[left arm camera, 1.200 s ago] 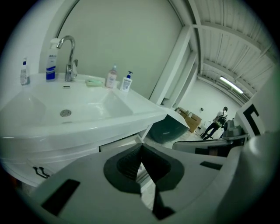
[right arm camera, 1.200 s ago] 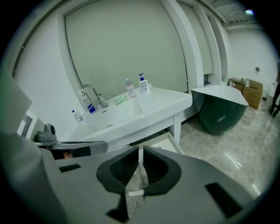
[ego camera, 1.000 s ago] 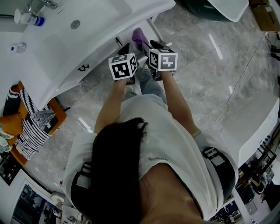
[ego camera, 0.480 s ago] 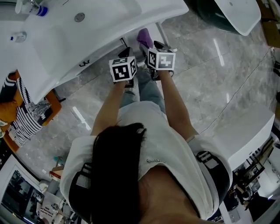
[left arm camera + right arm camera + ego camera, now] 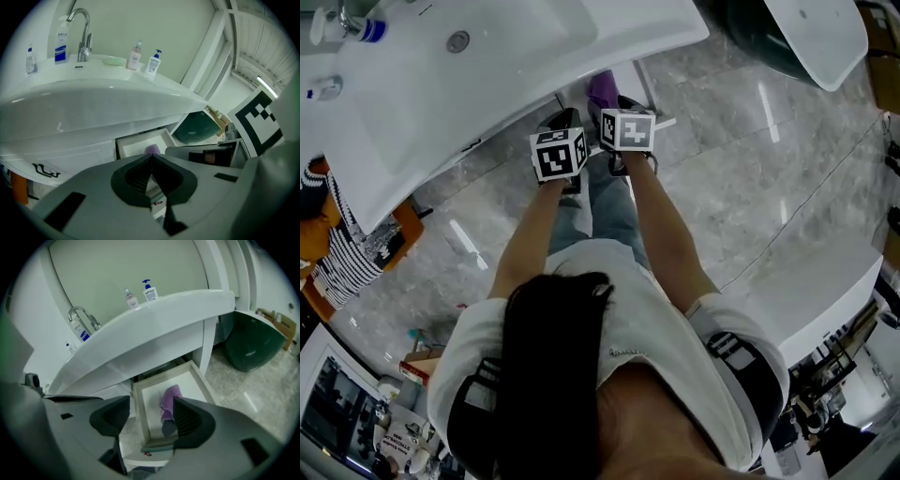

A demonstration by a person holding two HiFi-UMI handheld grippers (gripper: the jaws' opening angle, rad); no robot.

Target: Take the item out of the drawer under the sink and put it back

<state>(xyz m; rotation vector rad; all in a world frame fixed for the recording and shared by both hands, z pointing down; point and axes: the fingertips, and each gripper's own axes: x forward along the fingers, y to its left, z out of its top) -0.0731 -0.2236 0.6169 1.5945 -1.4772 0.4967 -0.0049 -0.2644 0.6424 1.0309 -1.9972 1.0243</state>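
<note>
Under the sink [image 5: 154, 329] the drawer [image 5: 138, 413] stands pulled out, and the purple cloth [image 5: 169, 400] lies inside it, beneath the sink's front edge, touched by neither tool. Just out from that edge the right gripper [image 5: 149, 418] hangs over the drawer, its jaws spread after just opening, the cloth between them but unpinched; the left gripper [image 5: 152, 176] beside it is pressed together on nothing. I judge both of the 2 steps, lifting out and returning, remain undone.
</note>
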